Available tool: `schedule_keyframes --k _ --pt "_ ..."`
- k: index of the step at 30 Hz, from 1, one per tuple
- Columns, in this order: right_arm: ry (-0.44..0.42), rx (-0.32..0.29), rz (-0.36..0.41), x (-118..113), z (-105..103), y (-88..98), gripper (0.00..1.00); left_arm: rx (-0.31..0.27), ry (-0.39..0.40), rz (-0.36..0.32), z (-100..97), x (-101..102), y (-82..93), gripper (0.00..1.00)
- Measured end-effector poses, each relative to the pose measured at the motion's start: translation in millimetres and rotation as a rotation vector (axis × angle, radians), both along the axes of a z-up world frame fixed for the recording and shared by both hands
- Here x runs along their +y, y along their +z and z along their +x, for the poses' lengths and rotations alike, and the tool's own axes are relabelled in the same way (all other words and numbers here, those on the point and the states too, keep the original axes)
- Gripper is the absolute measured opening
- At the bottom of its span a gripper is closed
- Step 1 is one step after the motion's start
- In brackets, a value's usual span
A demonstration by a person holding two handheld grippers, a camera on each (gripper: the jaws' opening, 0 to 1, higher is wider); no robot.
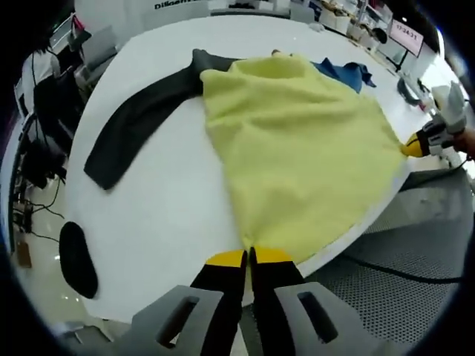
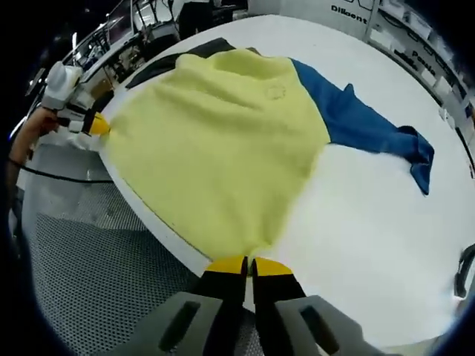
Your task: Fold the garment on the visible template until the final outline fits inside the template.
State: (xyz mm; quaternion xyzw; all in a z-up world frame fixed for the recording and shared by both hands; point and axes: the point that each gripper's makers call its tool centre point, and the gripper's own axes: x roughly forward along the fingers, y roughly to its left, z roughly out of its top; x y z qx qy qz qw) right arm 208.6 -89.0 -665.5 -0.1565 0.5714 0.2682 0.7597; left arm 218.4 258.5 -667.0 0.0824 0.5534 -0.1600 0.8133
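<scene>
Spread flat across a white table (image 1: 171, 215), front panel up: a yellow garment (image 1: 297, 156) with one dark grey sleeve (image 1: 137, 119) and one blue sleeve (image 2: 371, 126) stretched out to opposite sides. Pinched at the hem's two corners near the table's edge, left gripper (image 1: 249, 256) with yellow-tipped jaws pressed together on the cloth at the bottom of the left gripper view, right gripper (image 2: 249, 263) clamped the same way on the other corner in the right gripper view. Seen too from across the hem: the right gripper at the far right of the left gripper view (image 1: 423, 141), the left gripper at the far left of the right gripper view (image 2: 89, 122), each with fabric at its tip. No template outline discernible beneath or around the garment in either view. Judged from this layout, barely begun: body unfolded, both sleeves at full reach, no crease yet made. Likely in hand, a first fold of the hem up toward the collar; left after that, both sleeves to bring in and the outline to shrink. Off to one side on the table, a small dark oval object (image 1: 78, 259), unidentified.
</scene>
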Motion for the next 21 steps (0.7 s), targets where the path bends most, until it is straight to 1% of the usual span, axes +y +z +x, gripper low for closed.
schedule_keyframes --k 4,7,11,14,16,17,19,20,21 --pt "0.019 0.035 -0.005 1.4 -10.1 -4.0 0.00 0.025 -0.017 0.027 -4.4 2.8 -2.7 0.05" --pt "0.037 0.047 -0.020 0.4 -14.1 -6.5 0.00 0.051 -0.016 0.031 -8.8 2.9 -4.6 0.05" --pt "0.060 0.065 -0.037 0.1 -18.0 -8.8 0.00 0.057 -0.015 0.038 -11.3 2.8 -6.9 0.05" --pt "0.072 0.090 -0.051 -1.0 -21.8 -12.9 0.00 0.068 -0.011 0.049 -13.4 3.6 -10.1 0.05" --pt "0.083 0.091 -0.059 -1.8 -22.7 -13.4 0.00 0.067 -0.006 0.050 -13.3 3.6 -9.9 0.05" --pt "0.086 0.091 -0.060 -1.9 -22.9 -13.7 0.00 0.071 0.030 0.052 -13.5 5.2 -9.7 0.05" --pt "0.095 0.088 -0.061 -2.2 -22.5 -12.8 0.00 0.072 0.023 0.060 -13.7 6.0 -9.4 0.06" --pt "0.111 0.075 -0.056 -1.5 -20.8 -10.9 0.01 0.070 0.029 0.070 -13.7 7.5 -8.0 0.06" --pt "0.093 0.047 -0.055 -2.8 -14.8 -6.9 0.05 0.061 0.023 0.084 -12.9 9.1 -3.5 0.07"
